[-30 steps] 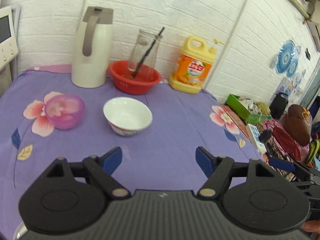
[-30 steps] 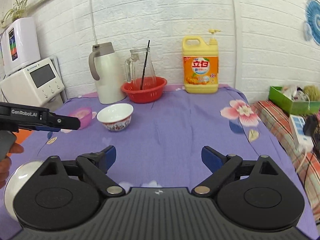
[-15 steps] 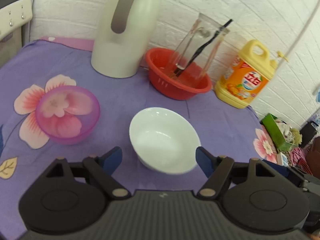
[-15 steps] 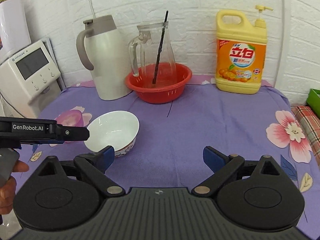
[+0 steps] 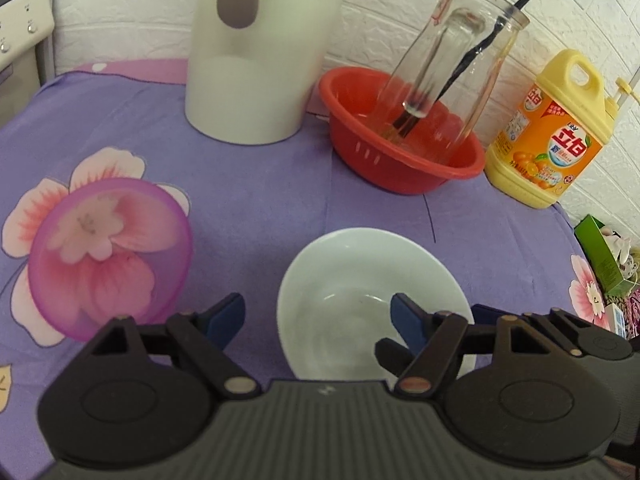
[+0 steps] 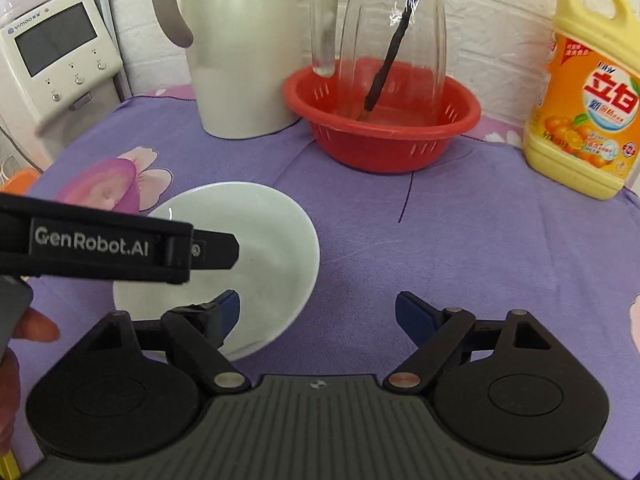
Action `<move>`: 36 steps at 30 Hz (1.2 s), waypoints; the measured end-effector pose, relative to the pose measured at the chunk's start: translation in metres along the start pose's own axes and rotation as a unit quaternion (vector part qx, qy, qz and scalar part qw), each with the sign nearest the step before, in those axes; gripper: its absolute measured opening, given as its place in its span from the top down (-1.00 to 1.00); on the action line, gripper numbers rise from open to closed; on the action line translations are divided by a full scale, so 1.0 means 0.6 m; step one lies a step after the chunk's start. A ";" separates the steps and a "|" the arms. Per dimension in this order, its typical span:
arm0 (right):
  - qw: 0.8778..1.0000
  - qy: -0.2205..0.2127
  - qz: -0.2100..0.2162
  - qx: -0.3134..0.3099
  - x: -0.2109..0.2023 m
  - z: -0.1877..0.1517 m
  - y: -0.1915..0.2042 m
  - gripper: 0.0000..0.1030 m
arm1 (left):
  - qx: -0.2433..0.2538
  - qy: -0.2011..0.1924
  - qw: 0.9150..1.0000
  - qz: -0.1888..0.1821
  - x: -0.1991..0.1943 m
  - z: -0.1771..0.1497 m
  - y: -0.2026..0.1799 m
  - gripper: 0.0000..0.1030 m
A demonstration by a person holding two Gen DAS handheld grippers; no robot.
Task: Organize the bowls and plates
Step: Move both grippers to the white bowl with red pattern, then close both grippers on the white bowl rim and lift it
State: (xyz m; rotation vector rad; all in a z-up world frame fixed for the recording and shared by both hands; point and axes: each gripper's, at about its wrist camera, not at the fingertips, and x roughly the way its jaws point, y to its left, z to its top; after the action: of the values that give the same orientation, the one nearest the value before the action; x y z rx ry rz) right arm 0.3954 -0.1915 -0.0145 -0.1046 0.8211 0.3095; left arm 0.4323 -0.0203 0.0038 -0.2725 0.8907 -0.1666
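Note:
A white bowl (image 5: 360,292) stands on the purple cloth; it also shows in the right wrist view (image 6: 264,240). A see-through pink bowl (image 5: 108,256) stands to its left, partly hidden in the right wrist view (image 6: 100,192). My left gripper (image 5: 318,316) is open, its right finger over the white bowl's inside and its left finger outside the left rim. My right gripper (image 6: 318,312) is open, its left finger over the bowl's near right part. The left gripper's body crosses the right wrist view (image 6: 120,240) above the bowl.
A red basin (image 5: 400,148) with a glass pitcher (image 5: 448,68) and a black stick stands behind the bowls. A white thermos jug (image 5: 256,48) is at its left, a yellow detergent bottle (image 5: 548,136) at its right. A white appliance (image 6: 60,56) stands at far left.
Both grippers have moved forward and down toward the white bowl, which now lies under their fingers. Both stay open. The bowls have not moved.

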 end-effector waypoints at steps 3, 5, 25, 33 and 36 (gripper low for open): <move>1.000 -0.003 0.014 0.009 0.004 -0.002 -0.002 -1.00 | 0.008 -0.002 1.000 0.002 0.005 -0.004 -0.007 -0.42; 1.000 -0.010 0.014 0.005 0.004 -0.002 0.001 -1.00 | 0.010 -0.004 1.000 0.002 0.008 -0.008 -0.011 -0.42; 0.999 -0.033 0.018 -0.024 0.019 0.005 0.011 -1.00 | 0.021 -0.025 0.999 -0.012 0.011 -0.011 -0.014 -0.31; 0.999 -0.026 0.038 -0.023 0.007 -0.003 0.029 -0.26 | 0.000 -0.012 1.000 -0.025 0.005 -0.018 -0.006 0.28; 0.999 -0.026 0.035 -0.020 -0.011 -0.013 0.034 -0.25 | 0.001 -0.010 0.999 -0.034 -0.013 -0.029 -0.009 0.28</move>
State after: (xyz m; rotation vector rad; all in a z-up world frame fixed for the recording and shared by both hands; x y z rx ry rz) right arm 0.3791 -0.1752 -0.0143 -0.1058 0.7676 0.3927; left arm 0.4137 -0.0265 0.0009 -0.3019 0.8610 -0.2266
